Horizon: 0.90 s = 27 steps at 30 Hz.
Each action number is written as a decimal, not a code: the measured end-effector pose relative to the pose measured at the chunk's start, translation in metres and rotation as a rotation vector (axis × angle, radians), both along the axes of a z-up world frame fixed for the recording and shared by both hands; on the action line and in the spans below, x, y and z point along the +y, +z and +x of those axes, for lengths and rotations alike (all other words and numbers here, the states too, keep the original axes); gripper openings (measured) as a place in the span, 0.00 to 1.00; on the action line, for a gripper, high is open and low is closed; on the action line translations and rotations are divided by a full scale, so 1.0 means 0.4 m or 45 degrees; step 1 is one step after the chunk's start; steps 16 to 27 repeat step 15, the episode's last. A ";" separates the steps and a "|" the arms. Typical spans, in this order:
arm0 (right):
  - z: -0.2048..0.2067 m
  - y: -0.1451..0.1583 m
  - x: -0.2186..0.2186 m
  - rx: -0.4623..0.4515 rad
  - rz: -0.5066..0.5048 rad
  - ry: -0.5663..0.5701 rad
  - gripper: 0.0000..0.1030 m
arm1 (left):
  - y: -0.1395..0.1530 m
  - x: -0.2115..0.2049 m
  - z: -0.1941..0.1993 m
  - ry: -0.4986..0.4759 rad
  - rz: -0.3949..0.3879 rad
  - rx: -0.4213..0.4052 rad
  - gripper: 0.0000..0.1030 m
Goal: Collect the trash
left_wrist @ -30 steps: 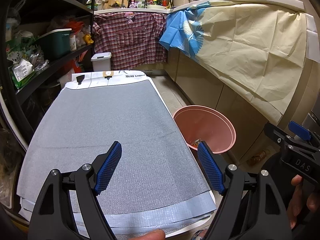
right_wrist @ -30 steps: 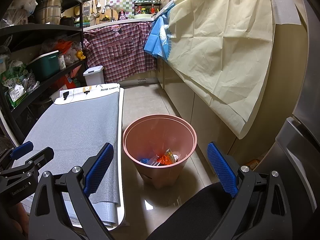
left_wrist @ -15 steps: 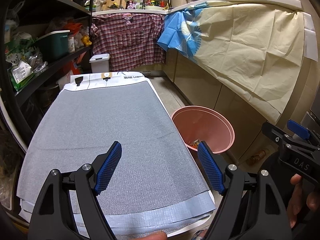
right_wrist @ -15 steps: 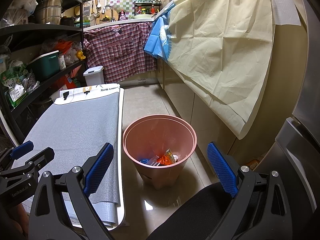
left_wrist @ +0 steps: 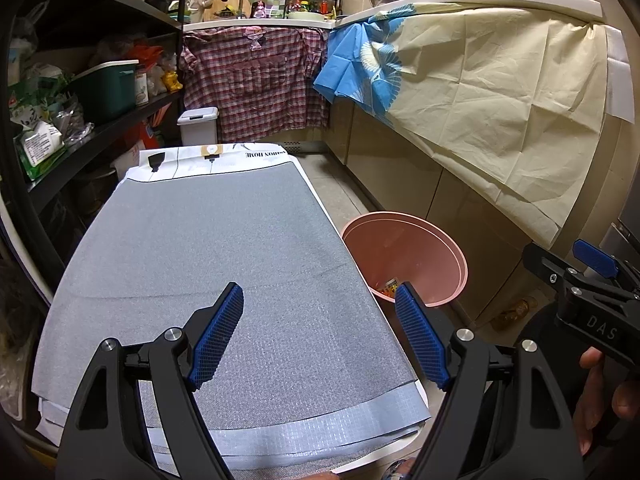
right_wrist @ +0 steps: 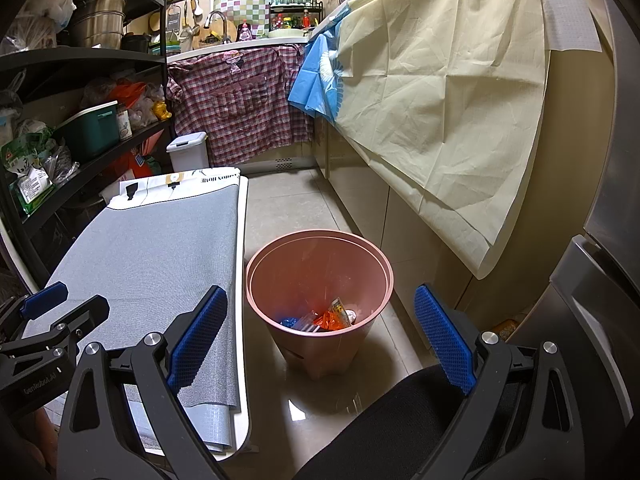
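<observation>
A pink bin (right_wrist: 320, 300) stands on the floor right of the table; it also shows in the left wrist view (left_wrist: 404, 256). Several bright wrappers (right_wrist: 328, 318) lie at its bottom. My left gripper (left_wrist: 320, 334) is open and empty above the near end of the grey mat (left_wrist: 208, 264) on the table. My right gripper (right_wrist: 320, 340) is open and empty, held above the floor in front of the bin. No loose trash shows on the mat.
A black shelf rack (left_wrist: 80, 92) with boxes and bags lines the left. A cream sheet (left_wrist: 500, 92) drapes the counter on the right. A plaid shirt (left_wrist: 256, 80) hangs at the back above a small white lidded bin (left_wrist: 199, 125). A black chair seat (right_wrist: 400, 420) lies below the right gripper.
The left gripper has drifted slightly back and to the left over the mat. The right gripper has barely moved. Both stay open and empty.
</observation>
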State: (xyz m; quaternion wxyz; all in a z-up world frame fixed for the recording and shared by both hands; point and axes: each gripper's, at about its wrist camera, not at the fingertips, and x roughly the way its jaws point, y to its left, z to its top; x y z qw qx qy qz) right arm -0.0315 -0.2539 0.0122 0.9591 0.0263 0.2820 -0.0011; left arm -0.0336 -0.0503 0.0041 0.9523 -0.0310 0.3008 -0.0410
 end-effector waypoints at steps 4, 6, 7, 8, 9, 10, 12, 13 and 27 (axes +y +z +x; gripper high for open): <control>0.000 -0.001 0.001 -0.001 -0.003 0.001 0.90 | 0.000 0.002 -0.002 -0.003 0.000 -0.007 0.74; 0.000 0.002 0.000 -0.002 -0.002 0.001 0.90 | 0.001 0.000 -0.003 -0.003 0.000 -0.012 0.74; 0.001 0.003 0.000 -0.001 -0.002 0.001 0.90 | 0.002 -0.001 -0.003 -0.004 -0.002 -0.011 0.74; 0.000 0.002 0.001 -0.001 -0.002 0.001 0.90 | 0.002 -0.002 -0.001 0.001 0.001 -0.006 0.74; 0.000 0.002 0.001 -0.001 -0.002 0.001 0.90 | 0.001 -0.001 -0.001 0.005 0.005 -0.001 0.74; 0.000 0.002 0.001 -0.001 -0.002 0.001 0.90 | 0.000 -0.001 -0.001 0.005 0.005 0.004 0.74; 0.000 0.003 0.000 -0.002 -0.004 0.001 0.90 | 0.001 -0.001 -0.003 0.009 0.006 0.006 0.74; 0.000 0.002 0.000 -0.002 -0.004 0.001 0.90 | 0.001 0.001 -0.002 0.010 0.005 0.006 0.74; 0.000 0.002 0.001 -0.002 -0.003 0.000 0.90 | 0.001 0.002 -0.003 0.009 0.004 0.007 0.74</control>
